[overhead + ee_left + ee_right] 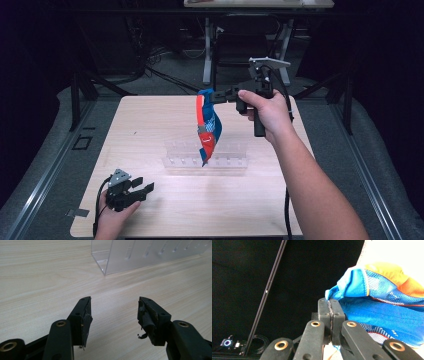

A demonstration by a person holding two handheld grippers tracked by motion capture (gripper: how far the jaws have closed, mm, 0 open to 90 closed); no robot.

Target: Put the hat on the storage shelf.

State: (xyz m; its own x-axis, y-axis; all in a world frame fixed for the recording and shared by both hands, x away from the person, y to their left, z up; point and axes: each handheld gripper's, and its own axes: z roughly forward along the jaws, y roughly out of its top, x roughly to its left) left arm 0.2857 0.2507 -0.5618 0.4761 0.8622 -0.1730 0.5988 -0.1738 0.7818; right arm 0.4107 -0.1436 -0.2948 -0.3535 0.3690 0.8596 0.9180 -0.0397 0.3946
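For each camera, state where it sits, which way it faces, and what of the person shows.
High view: above the person's side, looking forward and down at the table; both forearms, left gripper, right gripper.
Left gripper view: on that gripper, facing the clear rack; open jaws.
Right gripper view: facing the blue-orange garment; shut jaws.
Shared: high and left gripper views both show the rack.

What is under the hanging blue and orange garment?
The clear acrylic rack stands on the table below the garment, whose lower tip covers part of the rack's middle.

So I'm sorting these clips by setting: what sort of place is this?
Probably a lab or recording workspace: a bare wooden table under bright light, dark surroundings, loose cables on the floor behind, and a metal-legged desk.
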